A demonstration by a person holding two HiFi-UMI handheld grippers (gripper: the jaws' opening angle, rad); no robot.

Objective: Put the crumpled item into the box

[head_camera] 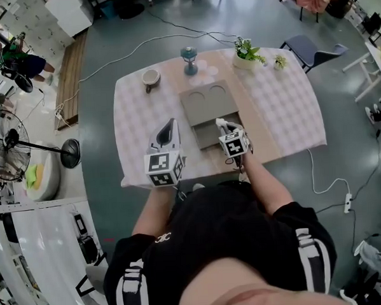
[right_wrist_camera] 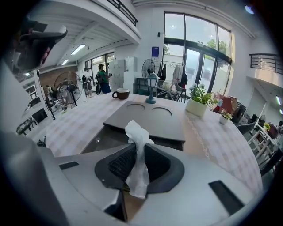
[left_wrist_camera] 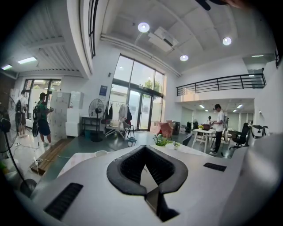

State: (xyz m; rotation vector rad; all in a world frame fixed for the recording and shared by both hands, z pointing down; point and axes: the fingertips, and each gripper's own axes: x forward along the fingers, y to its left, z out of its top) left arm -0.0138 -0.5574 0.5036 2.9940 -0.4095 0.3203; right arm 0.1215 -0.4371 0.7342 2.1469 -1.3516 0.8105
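Observation:
A crumpled white tissue (right_wrist_camera: 135, 131) stands up between the black pads of my right gripper (right_wrist_camera: 137, 146), which is shut on it. That gripper (head_camera: 225, 124) hovers over the near, open end of the grey box (head_camera: 206, 103) in the middle of the checked table (head_camera: 284, 112). The box's lid, with two round recesses, is slid back, so a dark hollow (right_wrist_camera: 107, 139) shows just beyond the jaws. My left gripper (head_camera: 169, 128) is held to the left of the box, tilted upward, its pads (left_wrist_camera: 128, 165) meeting at the tip with nothing in them.
Along the table's far edge stand a cup (head_camera: 151, 77), a blue lantern (head_camera: 189, 58), a potted plant (head_camera: 246, 52) and a smaller plant (head_camera: 279, 62). A chair (head_camera: 312, 50) is behind the right corner, and a floor fan (head_camera: 12, 148) is on the left.

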